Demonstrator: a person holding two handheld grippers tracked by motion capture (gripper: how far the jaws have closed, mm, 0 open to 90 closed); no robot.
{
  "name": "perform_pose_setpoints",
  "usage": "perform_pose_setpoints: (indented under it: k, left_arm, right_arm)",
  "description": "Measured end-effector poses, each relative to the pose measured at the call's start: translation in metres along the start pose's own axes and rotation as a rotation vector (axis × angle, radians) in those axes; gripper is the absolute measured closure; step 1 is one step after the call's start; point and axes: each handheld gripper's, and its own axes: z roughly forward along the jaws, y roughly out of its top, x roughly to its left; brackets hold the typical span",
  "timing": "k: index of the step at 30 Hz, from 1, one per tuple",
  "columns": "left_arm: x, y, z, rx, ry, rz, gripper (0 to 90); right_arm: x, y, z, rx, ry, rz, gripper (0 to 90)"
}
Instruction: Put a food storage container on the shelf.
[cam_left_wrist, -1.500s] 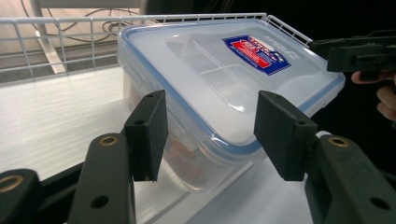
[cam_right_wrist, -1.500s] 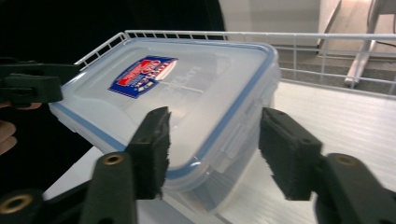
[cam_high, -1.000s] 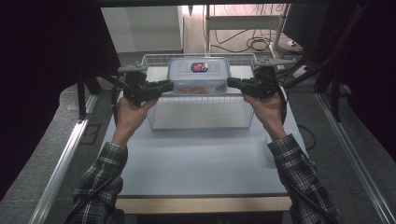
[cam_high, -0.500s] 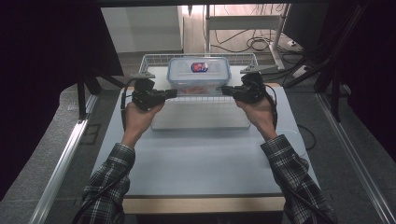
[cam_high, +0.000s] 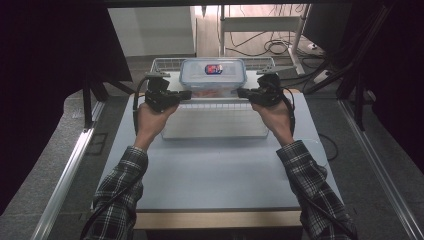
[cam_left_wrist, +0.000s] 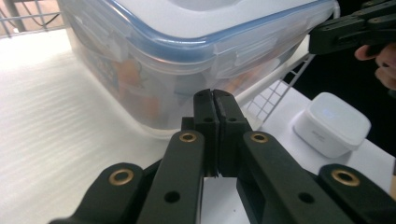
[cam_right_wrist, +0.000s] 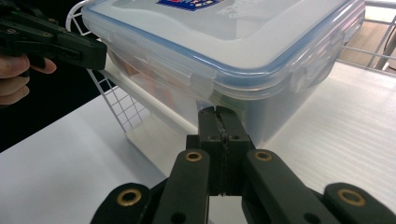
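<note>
Left gripper (cam_left_wrist: 215, 95): jaws pressed flat together, nothing between them, tips just short of the clear plastic container (cam_left_wrist: 187, 56). Right gripper (cam_right_wrist: 219, 112): jaws likewise closed and empty — tips at the container's opposite side. The container, blue-sealed lid latched, stands in a white wire basket (cam_high: 165, 65) at the table's (cam_high: 215, 170) far edge. A small white box (cam_left_wrist: 331, 123) sits beside the basket.

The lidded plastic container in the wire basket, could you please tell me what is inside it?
Through the clear wall of the container, orange and pale blurred shapes show. What they are cannot be told: the white lid covers them from above and the plastic clouds them.
</note>
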Motion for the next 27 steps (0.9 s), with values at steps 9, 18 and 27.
perform_pose_setpoints:
  k: [9,18,27]
  left_arm:
    - [-0.008,-0.025,-0.011,-0.063,-0.034,-0.007,80.7]
    - [-0.024,-0.057,-0.02,-0.047,0.004,0.031,56.1]
    - [-0.043,-0.088,-0.027,0.005,0.045,0.096,32.1]
  right_arm:
    - [0.001,-0.009,-0.005,-0.002,0.033,-0.004,82.8]
    - [0.016,-0.028,-0.015,0.008,0.072,-0.035,58.5]
    - [0.03,-0.05,-0.028,0.012,0.056,-0.077,37.7]
